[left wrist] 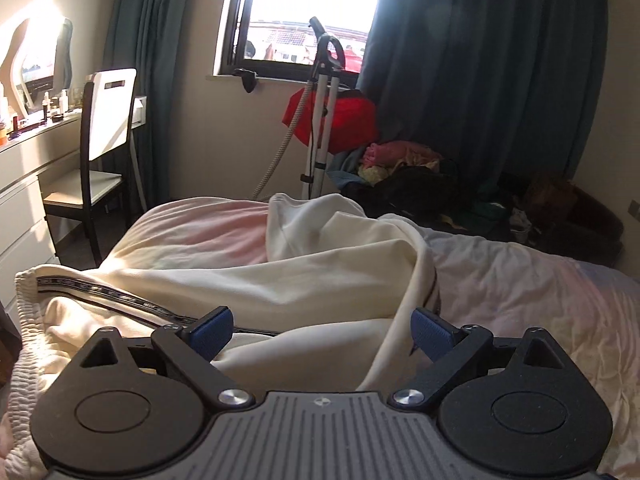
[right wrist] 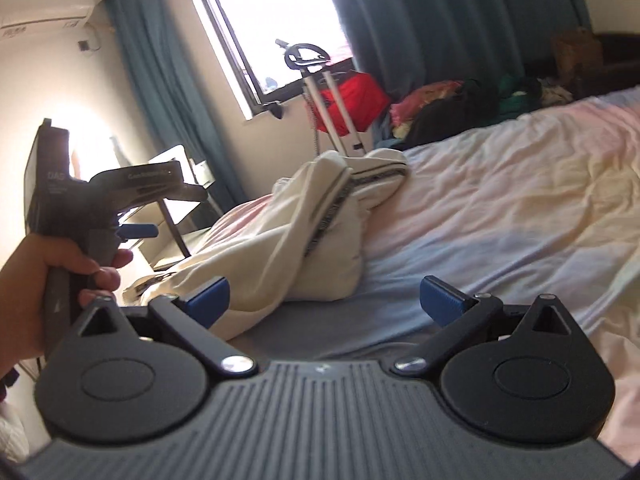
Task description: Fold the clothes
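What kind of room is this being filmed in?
Most likely a home bedroom. A bed with a rumpled pastel sheet fills the foreground, a dressing table with bottles and a mirror stands by the wall, and a garment steamer stands under the curtained window.

Trousers (left wrist: 248, 280) on bed (left wrist: 520, 300)

One cream garment (left wrist: 304, 276), crumpled on one bed (left wrist: 520, 300). Two grippers: left (left wrist: 323, 330), right (right wrist: 326, 298). One chair (left wrist: 100, 152). One window (left wrist: 304, 12). One steamer stand (left wrist: 324, 120). One clothes heap (left wrist: 404, 168).
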The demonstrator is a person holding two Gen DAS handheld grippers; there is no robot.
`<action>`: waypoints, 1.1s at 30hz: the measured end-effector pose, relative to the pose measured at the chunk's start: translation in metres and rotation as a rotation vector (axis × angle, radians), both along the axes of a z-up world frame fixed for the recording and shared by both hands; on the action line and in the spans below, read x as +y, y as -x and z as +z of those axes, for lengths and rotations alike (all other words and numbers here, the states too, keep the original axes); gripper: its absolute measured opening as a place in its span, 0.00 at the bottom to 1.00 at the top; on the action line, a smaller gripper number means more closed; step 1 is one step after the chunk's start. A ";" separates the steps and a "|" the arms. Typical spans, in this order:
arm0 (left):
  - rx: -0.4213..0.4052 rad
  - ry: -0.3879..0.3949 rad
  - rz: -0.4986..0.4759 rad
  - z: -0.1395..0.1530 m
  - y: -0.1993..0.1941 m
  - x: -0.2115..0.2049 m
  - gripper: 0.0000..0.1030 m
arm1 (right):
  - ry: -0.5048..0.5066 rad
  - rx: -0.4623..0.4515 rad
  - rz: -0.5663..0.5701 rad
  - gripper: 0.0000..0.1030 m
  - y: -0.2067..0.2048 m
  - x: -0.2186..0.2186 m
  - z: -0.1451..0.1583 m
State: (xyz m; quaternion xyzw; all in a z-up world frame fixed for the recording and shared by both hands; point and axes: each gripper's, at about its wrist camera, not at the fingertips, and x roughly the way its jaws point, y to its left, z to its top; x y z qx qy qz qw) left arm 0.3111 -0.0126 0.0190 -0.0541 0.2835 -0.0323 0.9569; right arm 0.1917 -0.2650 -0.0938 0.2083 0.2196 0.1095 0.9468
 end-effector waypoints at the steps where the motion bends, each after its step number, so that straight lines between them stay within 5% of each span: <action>1: 0.003 -0.005 -0.016 -0.006 -0.009 -0.014 0.90 | -0.026 0.017 -0.013 1.00 -0.007 -0.006 -0.009; 6: 0.025 -0.034 -0.070 -0.040 -0.065 -0.077 0.80 | -0.095 0.044 -0.062 1.00 -0.036 -0.027 -0.030; 10: 0.064 -0.029 -0.080 -0.066 -0.111 -0.104 0.61 | -0.103 0.109 -0.108 1.00 -0.046 -0.036 -0.048; 14: 0.061 -0.030 -0.046 -0.081 -0.125 -0.105 0.30 | -0.103 0.166 -0.146 1.00 -0.057 -0.041 -0.063; 19: -0.017 0.052 -0.068 -0.070 -0.073 -0.077 0.12 | -0.114 0.190 -0.176 1.00 -0.059 -0.044 -0.069; 26: -0.148 0.060 -0.170 -0.041 0.076 -0.017 0.10 | -0.076 0.138 -0.149 1.00 -0.041 -0.032 -0.053; 30: -0.150 -0.039 -0.200 -0.060 0.136 0.003 0.10 | -0.097 0.112 -0.130 1.00 -0.032 -0.031 -0.044; 33: -0.109 -0.012 -0.204 -0.082 0.152 0.014 0.11 | -0.156 0.117 -0.125 1.00 -0.031 -0.036 -0.046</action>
